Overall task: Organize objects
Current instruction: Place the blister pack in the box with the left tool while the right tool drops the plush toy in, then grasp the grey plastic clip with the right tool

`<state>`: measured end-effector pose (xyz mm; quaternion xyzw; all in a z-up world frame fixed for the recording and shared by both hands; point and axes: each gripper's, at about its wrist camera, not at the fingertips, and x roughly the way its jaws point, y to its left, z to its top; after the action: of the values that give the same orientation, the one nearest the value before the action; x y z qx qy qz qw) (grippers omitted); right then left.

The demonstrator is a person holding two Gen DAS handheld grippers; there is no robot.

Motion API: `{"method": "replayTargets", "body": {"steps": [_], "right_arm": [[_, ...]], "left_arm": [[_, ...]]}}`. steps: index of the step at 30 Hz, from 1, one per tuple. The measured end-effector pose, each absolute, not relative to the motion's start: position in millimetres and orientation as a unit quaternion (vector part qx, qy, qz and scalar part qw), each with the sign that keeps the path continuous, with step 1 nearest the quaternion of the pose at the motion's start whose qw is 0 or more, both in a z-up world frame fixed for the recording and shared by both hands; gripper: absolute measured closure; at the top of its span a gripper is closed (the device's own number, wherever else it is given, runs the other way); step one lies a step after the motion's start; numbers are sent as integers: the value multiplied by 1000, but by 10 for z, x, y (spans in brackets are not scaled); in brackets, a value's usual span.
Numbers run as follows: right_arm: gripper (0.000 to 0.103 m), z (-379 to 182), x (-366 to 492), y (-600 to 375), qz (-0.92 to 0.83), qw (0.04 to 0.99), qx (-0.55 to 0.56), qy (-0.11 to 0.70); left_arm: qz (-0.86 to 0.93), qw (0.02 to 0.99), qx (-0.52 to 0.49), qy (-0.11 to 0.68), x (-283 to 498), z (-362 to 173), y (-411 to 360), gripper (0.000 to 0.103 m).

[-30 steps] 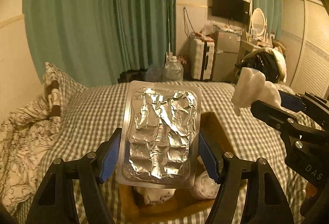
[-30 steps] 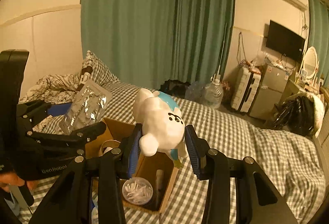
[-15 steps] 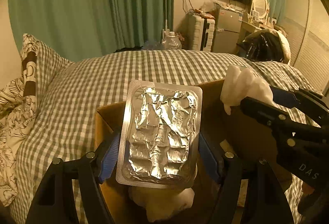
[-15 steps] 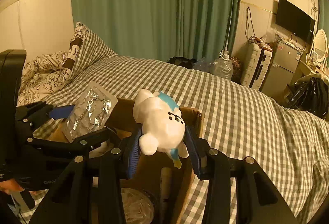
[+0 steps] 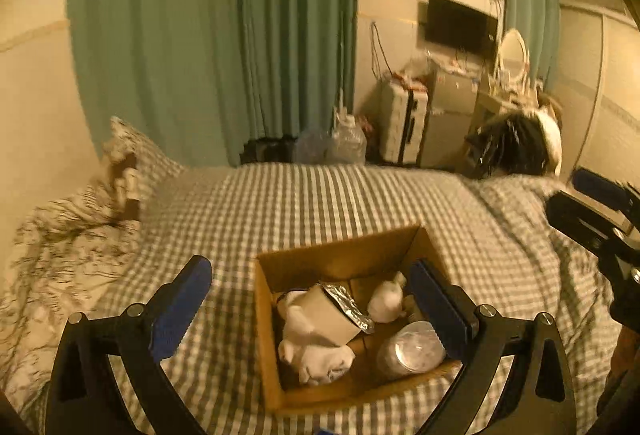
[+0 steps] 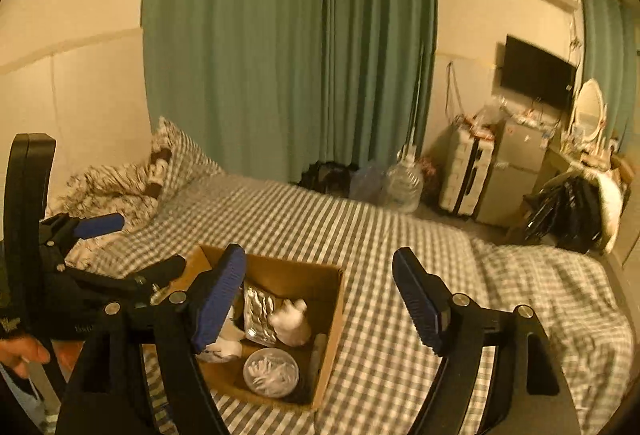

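An open cardboard box sits on the checked bed. Inside lie the foil blister pack, the white bear figure, a round clear tub of cotton swabs and white soft items. My left gripper is open and empty, raised above the box. My right gripper is open and empty, above the box's right side. Each gripper shows at the edge of the other's view.
The checked bedspread spreads around the box. A patterned quilt and pillow lie at the left. Beyond the bed are green curtains, a water jug, a suitcase, a wall TV and a dark bag.
Both grippers opened and drew up and back from the box. The blister pack and the white bear figure, held before, now lie inside the box.
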<state>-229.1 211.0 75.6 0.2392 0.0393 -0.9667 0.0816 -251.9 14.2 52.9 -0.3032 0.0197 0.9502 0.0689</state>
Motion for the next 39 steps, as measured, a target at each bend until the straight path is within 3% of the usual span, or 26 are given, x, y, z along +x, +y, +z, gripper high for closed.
{"method": "replayTargets", "body": {"steps": [8, 17, 24, 31, 39], "right_arm": [[23, 1430, -1343, 2078, -975, 75, 202, 47], [22, 1346, -550, 1976, -973, 71, 209, 63], [22, 650, -196, 1919, -964, 60, 248, 67], [22, -530, -113, 1641, -937, 96, 332, 57], [22, -1361, -160, 1233, -901, 162, 396, 69]], "left_arm": [[964, 46, -263, 23, -1630, 1239, -83, 0], [960, 29, -279, 14, -760, 1009, -387, 0], [950, 24, -309, 30, -334, 254, -393, 0], [923, 40, -379, 53, -230, -796, -261, 0], [912, 10, -406, 61, -243, -1224, -497, 0]]}}
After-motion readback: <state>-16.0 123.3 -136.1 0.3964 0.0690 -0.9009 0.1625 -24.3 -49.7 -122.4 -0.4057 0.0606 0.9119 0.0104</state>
